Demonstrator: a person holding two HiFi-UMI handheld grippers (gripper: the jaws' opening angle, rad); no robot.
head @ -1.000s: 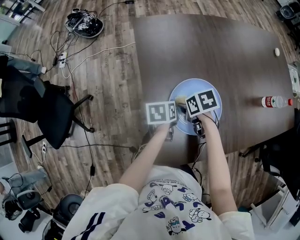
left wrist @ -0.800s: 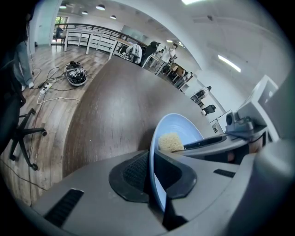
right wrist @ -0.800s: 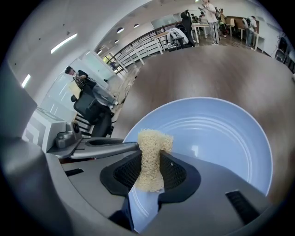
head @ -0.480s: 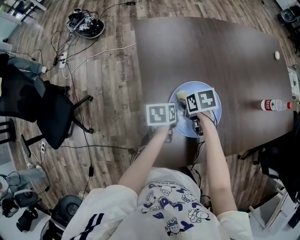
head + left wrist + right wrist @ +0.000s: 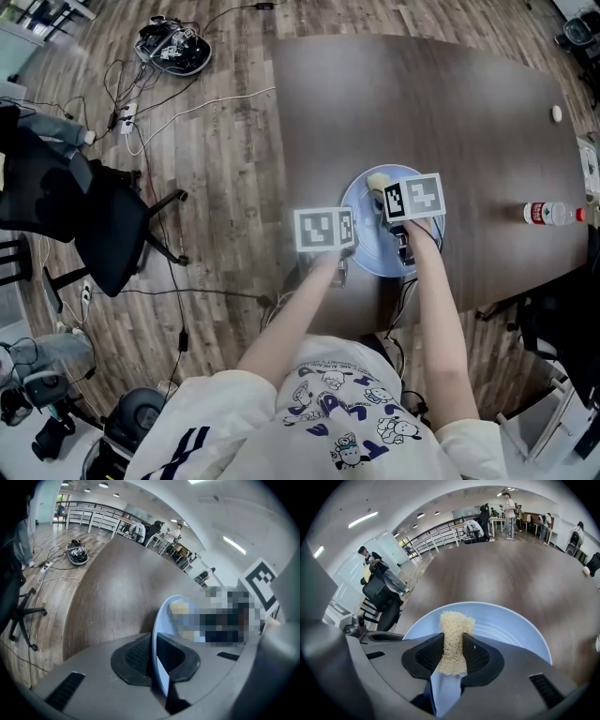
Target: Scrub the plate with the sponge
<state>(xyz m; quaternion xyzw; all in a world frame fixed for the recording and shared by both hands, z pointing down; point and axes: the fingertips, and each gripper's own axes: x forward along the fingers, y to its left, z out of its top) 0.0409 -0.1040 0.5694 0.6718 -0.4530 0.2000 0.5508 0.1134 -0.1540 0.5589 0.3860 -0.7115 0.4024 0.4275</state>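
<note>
The left gripper (image 5: 155, 641) clamps the thin rim of the pale blue plate (image 5: 162, 613); the right gripper (image 5: 453, 649) squeezes a coarse tan sponge (image 5: 454, 632), its tip flaring beyond the jaws.

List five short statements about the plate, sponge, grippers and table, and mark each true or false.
1. The left gripper is shut on the plate's rim. True.
2. The right gripper is open and empty. False: it is shut on the sponge.
3. The plate is red. False: it is light blue.
4. A bottle is on the table, to the plate's right. True.
5. The sponge lies loose beside the plate. False: it is clamped in the right gripper, over the plate.
</note>
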